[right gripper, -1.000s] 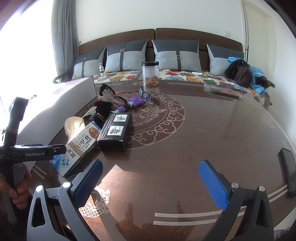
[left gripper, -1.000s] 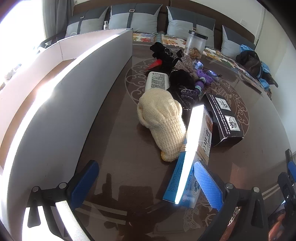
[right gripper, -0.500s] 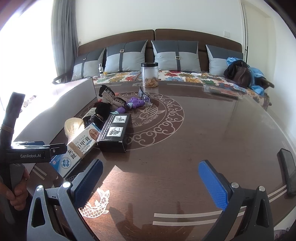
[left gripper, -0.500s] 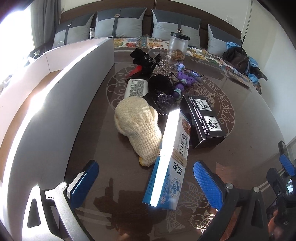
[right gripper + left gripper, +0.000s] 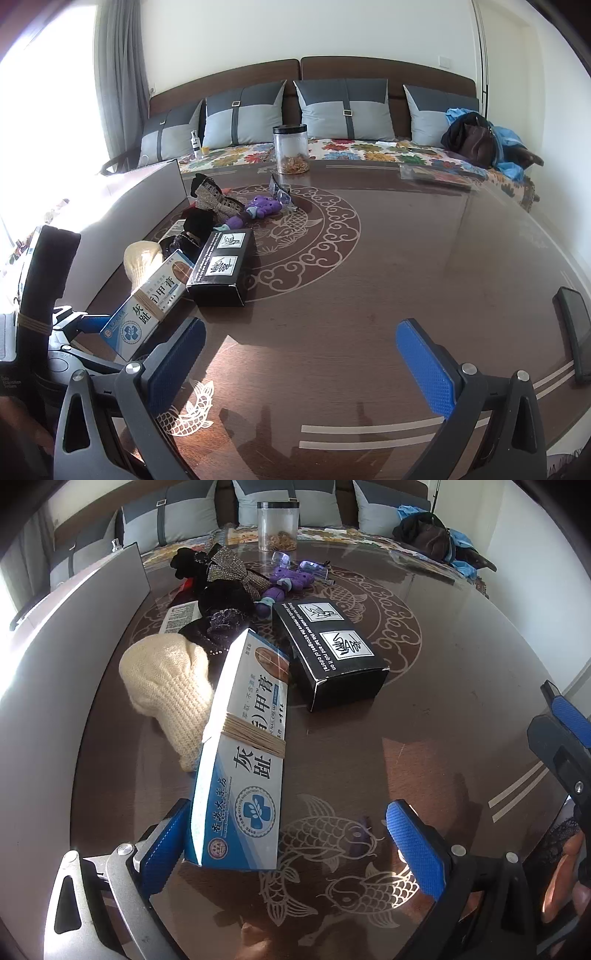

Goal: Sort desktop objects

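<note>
While the left gripper (image 5: 291, 843) stands wide open just above the counter (image 5: 461, 709), the near end of the blue-and-white ointment box (image 5: 243, 775) lies between its blue pads, close against the left-hand pad (image 5: 164, 849) and well clear of the right-hand one; whether pad and box touch cannot be told. A tan rubber band wraps the box at its middle. Its far end rests against a cream knitted hat (image 5: 170, 686) on its left and points toward the black carton (image 5: 328, 650), which lies just beside it on the right. Beyond these sits a huddle of dark fabric pieces (image 5: 221, 594), a purple plush toy (image 5: 290, 581) and a clear jar (image 5: 277, 526) with a black lid near the counter's far edge. A white cardboard wall (image 5: 55, 672) runs along the counter's left edge.

The right gripper (image 5: 299, 360) also stands wide open with nothing between its pads, hovering over bare brown counter near the near edge. From its view the ointment box (image 5: 147, 306) is at the left, with the left gripper's tool beside it. A dark phone (image 5: 576, 332) lies at the counter's right edge.
</note>
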A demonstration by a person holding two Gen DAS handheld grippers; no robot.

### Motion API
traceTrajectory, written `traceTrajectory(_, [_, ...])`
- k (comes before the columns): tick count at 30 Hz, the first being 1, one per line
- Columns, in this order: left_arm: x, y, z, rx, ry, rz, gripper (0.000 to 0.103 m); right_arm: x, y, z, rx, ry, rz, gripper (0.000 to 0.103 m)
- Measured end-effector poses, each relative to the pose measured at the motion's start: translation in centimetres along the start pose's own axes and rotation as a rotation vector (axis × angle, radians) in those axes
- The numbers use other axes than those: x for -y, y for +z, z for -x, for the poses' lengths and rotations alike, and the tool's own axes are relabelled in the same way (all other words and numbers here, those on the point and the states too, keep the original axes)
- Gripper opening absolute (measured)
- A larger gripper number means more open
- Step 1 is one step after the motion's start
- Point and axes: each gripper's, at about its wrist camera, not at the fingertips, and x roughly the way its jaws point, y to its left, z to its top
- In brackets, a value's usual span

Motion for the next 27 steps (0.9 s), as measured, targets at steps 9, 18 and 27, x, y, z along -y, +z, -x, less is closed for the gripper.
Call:
traceTrajectory(9, [-3.6,-2.1,1.9,0.035,0.011,0.055,0.103,0.1,-0.2,-0.7,-0.017,0.005,-0.005,0.103])
traceTrajectory(18, [-6.9,-4.2,2.5,0.055,-0.019,0.153,0.103,-1.0,-0.8,-1.3,-0.045,0.009,0.037,0.103])
traceTrajectory(27, [-7.7,-5.6,2.2,0.058,-0.003,0.179,0.103,-1.9,-1.5,-2.0,-0.084,0.021,0.077,0.103])
